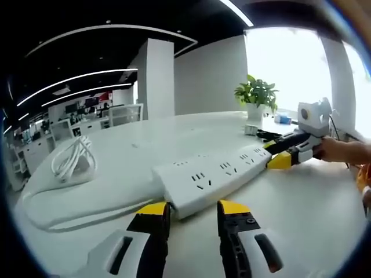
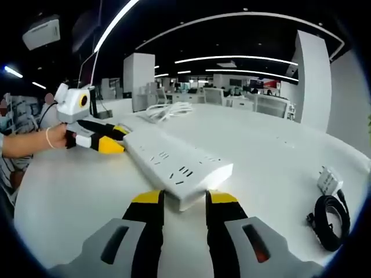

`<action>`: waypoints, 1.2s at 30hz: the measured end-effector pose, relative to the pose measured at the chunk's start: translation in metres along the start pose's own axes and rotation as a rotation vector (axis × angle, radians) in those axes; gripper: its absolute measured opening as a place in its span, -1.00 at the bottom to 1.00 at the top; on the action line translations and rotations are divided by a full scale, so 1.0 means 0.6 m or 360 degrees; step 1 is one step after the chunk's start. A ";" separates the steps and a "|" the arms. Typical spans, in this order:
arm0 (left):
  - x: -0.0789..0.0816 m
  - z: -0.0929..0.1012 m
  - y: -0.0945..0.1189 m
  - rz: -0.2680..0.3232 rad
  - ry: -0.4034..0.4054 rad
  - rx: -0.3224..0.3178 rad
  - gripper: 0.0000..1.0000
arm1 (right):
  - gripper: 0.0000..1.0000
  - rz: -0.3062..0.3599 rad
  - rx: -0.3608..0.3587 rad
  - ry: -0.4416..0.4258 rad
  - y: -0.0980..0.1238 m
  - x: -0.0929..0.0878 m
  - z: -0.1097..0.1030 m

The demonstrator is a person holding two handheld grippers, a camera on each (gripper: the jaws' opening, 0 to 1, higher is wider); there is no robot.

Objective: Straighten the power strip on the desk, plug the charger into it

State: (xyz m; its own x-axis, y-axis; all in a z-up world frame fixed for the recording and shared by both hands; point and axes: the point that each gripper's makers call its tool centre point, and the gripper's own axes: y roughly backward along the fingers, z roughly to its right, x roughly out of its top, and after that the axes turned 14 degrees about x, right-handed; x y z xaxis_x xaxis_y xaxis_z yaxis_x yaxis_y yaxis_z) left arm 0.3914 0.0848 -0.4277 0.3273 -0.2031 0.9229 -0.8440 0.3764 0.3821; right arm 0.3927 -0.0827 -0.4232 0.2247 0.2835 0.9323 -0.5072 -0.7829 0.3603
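Left gripper view, nearest: left gripper, yellow-tipped fingers spread, one end of the white power strip sits at the gap between them; contact can't be confirmed. The strip lies flat on the white counter, running diagonally away. At its far end the right gripper reaches in from the right, held by a hand; its fingers meet that end, grip unclear. Left of the strip its thick white cable curves off to a coiled bundle. Farther back, a potted plant.

Right gripper view: right gripper fingers spread at the strip's near end, left gripper at the far one. Black charger cable with a white plug block lies well apart, low right, near the counter edge. No readable labels or writing; socket markings too small.
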 end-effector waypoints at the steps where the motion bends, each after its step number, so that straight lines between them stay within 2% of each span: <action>1: 0.000 0.000 0.000 0.0000 0.0001 0.0000 -0.36 | -0.46 0.0003 0.0000 -0.0002 0.000 0.000 0.001; 15: 0.000 0.002 0.000 -0.0004 0.0005 -0.0005 -0.37 | -0.48 0.0030 0.0005 -0.0025 -0.003 0.001 0.013; 36: -0.001 0.006 0.003 -0.0022 0.0009 -0.0016 -0.39 | -0.50 0.0015 0.0020 -0.0049 -0.009 0.002 0.028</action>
State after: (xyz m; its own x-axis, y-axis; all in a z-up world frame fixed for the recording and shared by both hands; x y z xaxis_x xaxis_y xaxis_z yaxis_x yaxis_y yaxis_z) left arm 0.3880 0.0827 -0.4279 0.3410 -0.2033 0.9178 -0.8350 0.3829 0.3951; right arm 0.4099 -0.0875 -0.4245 0.2455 0.2588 0.9342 -0.4990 -0.7925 0.3507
